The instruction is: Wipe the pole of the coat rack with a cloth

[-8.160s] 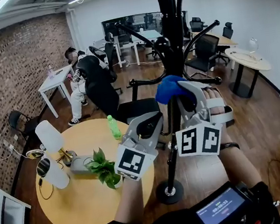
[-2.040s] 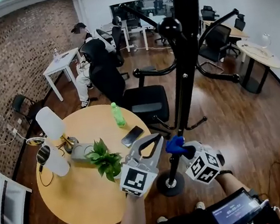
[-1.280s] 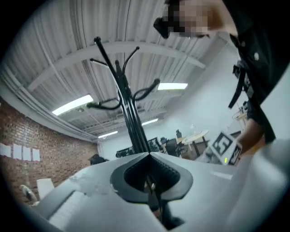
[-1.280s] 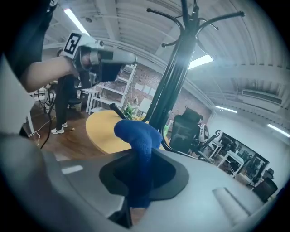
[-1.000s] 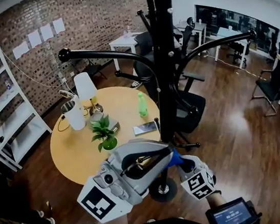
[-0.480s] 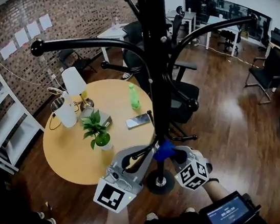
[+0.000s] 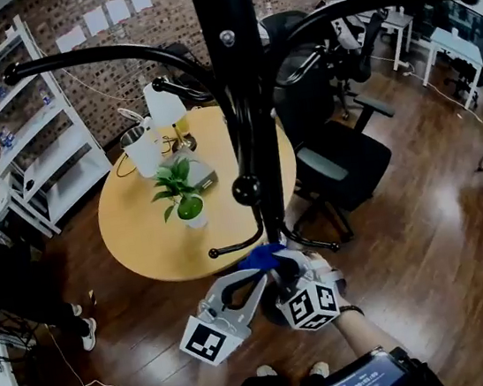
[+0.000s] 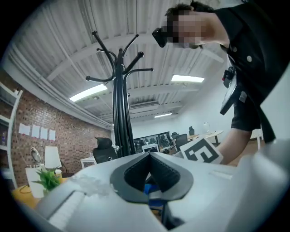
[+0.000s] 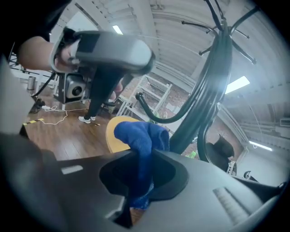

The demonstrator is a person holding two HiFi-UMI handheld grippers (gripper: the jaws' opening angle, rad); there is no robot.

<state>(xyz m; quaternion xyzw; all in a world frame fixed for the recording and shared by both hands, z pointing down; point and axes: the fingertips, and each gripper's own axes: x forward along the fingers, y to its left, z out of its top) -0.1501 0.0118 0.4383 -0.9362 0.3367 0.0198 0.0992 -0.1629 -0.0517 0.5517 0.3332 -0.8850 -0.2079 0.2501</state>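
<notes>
The black coat rack pole point(image 7: 242, 98) rises through the middle of the head view, with curved hooks spreading out at several heights. Low on it, just above the floor, my right gripper point(image 7: 279, 268) is shut on a blue cloth point(image 7: 265, 256) that lies against the pole. In the right gripper view the cloth point(image 9: 140, 135) bulges out of the gripper point(image 9: 144, 153), and the pole point(image 9: 204, 104) stands just behind it. My left gripper point(image 7: 255, 277) sits beside it, shut and holding nothing. In the left gripper view, its jaws point(image 8: 149, 155) meet below the pole point(image 8: 121, 122). The rack's base is hidden behind the grippers.
A round yellow table point(image 7: 141, 242) stands left of the rack, with a potted plant point(image 7: 181, 192), a lamp point(image 7: 165, 107) and a white jug point(image 7: 142, 152) on it. A black office chair point(image 7: 344, 162) is to the right. White shelves point(image 7: 40, 153) line the brick wall.
The right gripper and cloth have gone from high on the pole down to near its base. In the last second the view has swung round the rack, and both grippers have stayed low.
</notes>
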